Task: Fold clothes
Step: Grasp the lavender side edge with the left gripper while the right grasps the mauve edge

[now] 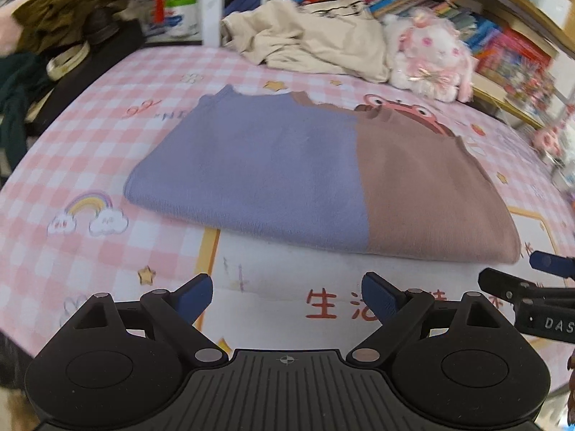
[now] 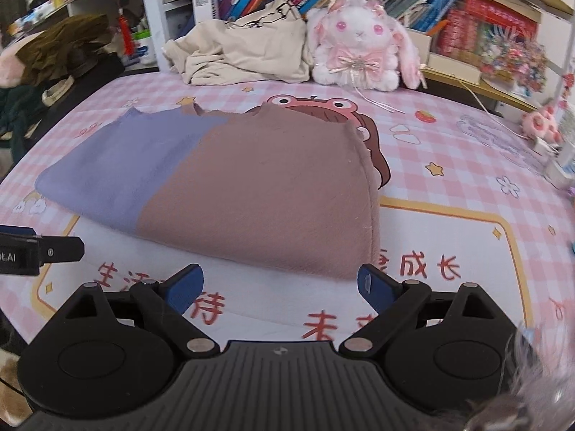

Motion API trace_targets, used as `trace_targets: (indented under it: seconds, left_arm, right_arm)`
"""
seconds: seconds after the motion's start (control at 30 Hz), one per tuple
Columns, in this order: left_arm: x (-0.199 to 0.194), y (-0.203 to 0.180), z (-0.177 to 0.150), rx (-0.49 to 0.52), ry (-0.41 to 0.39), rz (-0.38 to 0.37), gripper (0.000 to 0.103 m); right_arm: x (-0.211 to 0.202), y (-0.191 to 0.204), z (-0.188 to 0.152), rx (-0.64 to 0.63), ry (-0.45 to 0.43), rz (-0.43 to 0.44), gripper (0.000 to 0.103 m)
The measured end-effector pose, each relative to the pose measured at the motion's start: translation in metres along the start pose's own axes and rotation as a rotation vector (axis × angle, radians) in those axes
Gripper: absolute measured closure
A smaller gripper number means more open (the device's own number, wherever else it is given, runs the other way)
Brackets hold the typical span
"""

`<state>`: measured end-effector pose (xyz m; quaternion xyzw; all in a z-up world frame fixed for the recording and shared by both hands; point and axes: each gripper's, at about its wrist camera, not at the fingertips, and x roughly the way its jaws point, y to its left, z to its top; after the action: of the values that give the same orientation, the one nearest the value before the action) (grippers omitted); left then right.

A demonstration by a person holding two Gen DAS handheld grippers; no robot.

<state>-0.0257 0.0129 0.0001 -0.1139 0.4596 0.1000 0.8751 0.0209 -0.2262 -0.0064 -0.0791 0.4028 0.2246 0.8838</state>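
Left wrist view: left gripper (image 1: 286, 298) has its jaws spread wide, holding nothing, poised above the printed bedsheet (image 1: 90, 136) just short of the near edge of the folded sweater (image 1: 309, 176). The sweater, half lilac and half brown, lies flat mid-bed. Right gripper (image 2: 282, 289) likewise stands wide open and empty, clear of the sweater's brown end. A beige garment (image 2: 244, 57) and plush rabbit (image 2: 363, 46) sit behind.
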Motion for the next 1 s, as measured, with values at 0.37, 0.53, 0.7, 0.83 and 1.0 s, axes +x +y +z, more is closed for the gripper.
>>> trace_targets:
  seconds: [0.37,0.53,0.7,0.83,1.0]
  left_arm:
    - [0.012,0.056,0.001,-0.575,-0.067,-0.146,0.013]
    - [0.029,0.092,0.003,-0.810,-0.129,-0.181,0.018]
    - [0.047,0.116,-0.002,-0.994,-0.180,-0.221,0.019]
    - [0.056,0.131,-0.003,-1.075,-0.223,-0.237,0.029]
    - [0.062,0.141,0.004,-1.095,-0.227,-0.226,0.051]
  right_arm:
    - [0.012,-0.030,0.015,-0.066,-0.021,0.117,0.012]
    - [0.021,-0.047,0.025,-0.047,-0.019,0.107,0.020]
    - [0.032,-0.059,0.030,-0.005,0.007,0.113,0.037]
    - [0.042,-0.063,0.034,0.018,0.021,0.111,0.039]
    - [0.056,-0.067,0.037,0.043,0.054,0.116,0.046]
